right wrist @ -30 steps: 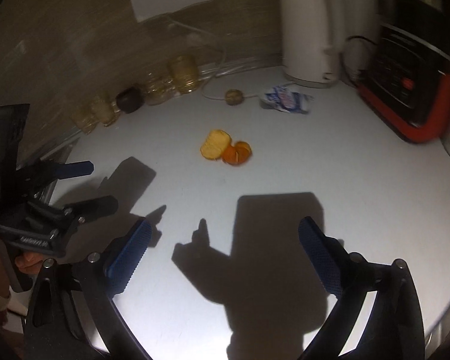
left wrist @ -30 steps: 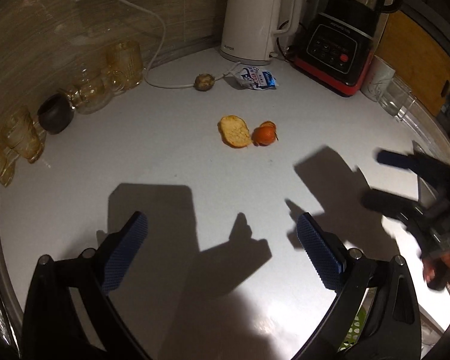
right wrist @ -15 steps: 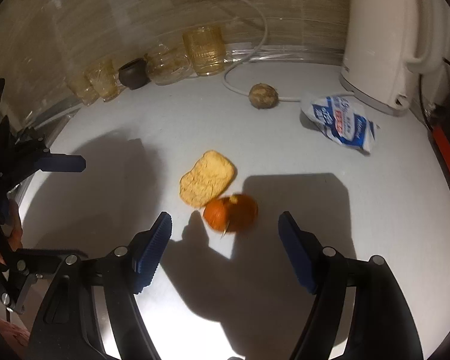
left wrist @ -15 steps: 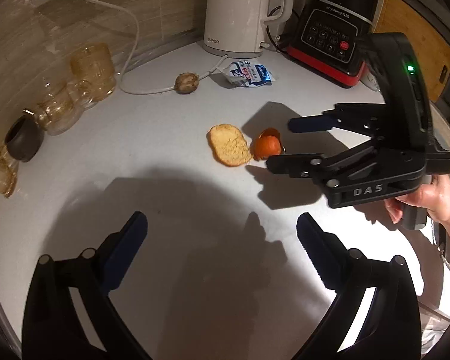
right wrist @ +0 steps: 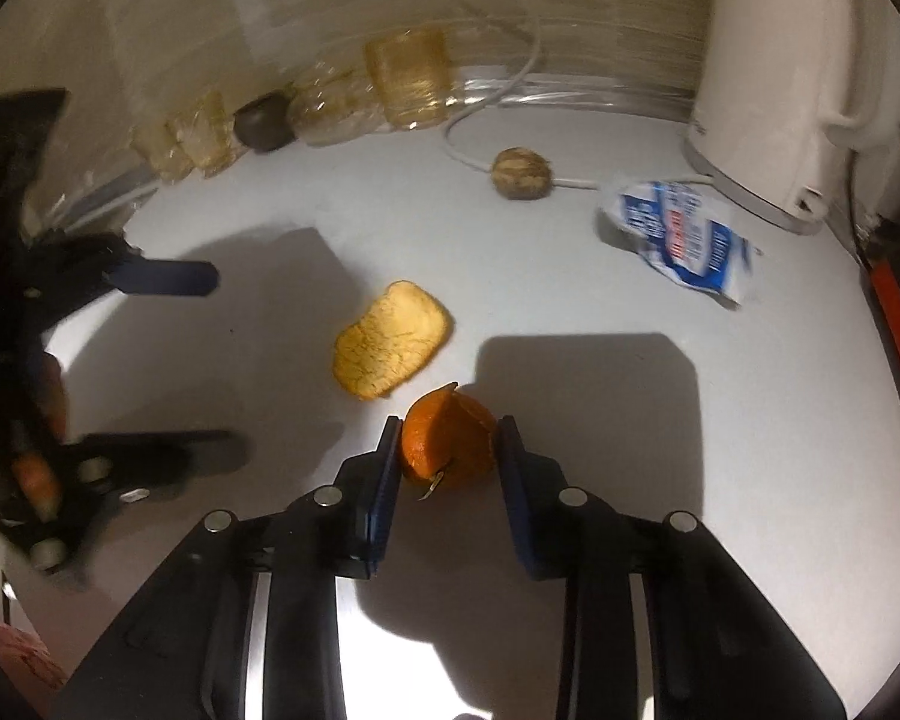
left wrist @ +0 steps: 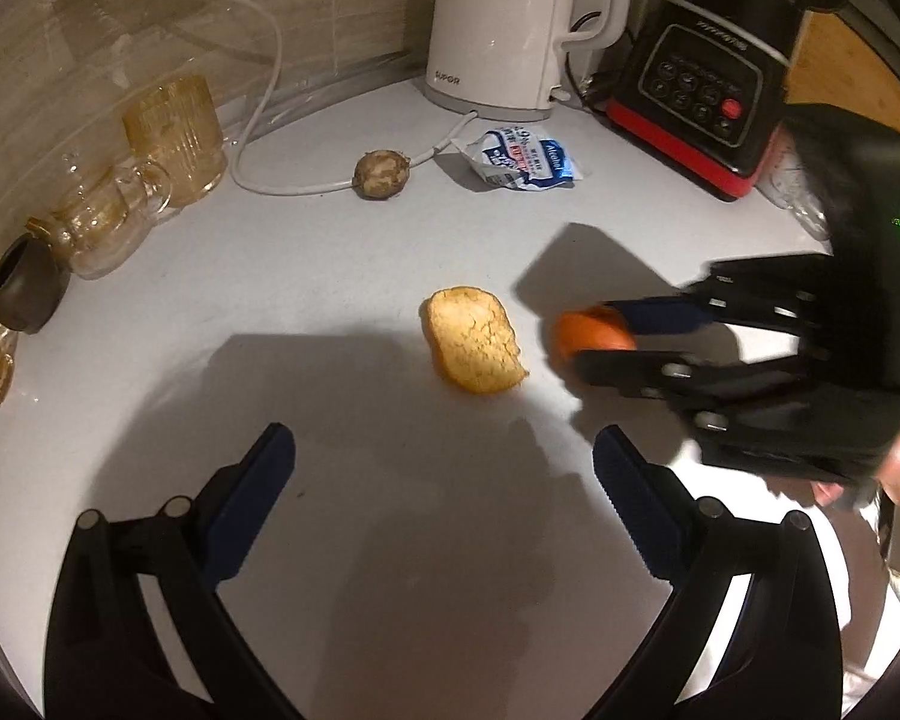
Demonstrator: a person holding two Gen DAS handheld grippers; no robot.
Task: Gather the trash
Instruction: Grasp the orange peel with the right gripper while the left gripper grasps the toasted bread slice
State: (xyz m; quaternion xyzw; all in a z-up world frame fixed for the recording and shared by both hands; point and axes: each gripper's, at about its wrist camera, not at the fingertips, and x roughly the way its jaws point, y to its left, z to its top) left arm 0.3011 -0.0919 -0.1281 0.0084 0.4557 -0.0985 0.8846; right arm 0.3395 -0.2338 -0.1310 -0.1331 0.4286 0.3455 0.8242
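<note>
An orange peel (right wrist: 447, 447) lies on the white counter (left wrist: 330, 276), and my right gripper (right wrist: 449, 438) is closing on it, with both blue pads against its sides. The left wrist view has that gripper (left wrist: 588, 333) reaching in from the right onto the peel (left wrist: 582, 330). Just left of the peel lies a piece of bread (left wrist: 474, 348). My left gripper (left wrist: 444, 462) hangs open in front of the bread with nothing between its fingers. Farther back lie a crumpled blue-and-white wrapper (left wrist: 522, 159) and a brown round scrap (left wrist: 381, 174).
A white kettle (left wrist: 498, 24) and a black-and-red blender base (left wrist: 708, 84) stand against the back wall. Amber glasses (left wrist: 174, 138) and a dark cup (left wrist: 27, 291) line the left edge. A white cable (left wrist: 270, 180) runs across the back of the counter.
My right gripper came in from the right, lowered over the orange peel and closed its jaws onto it. My left gripper moved forward, nearer the bread, still open.
</note>
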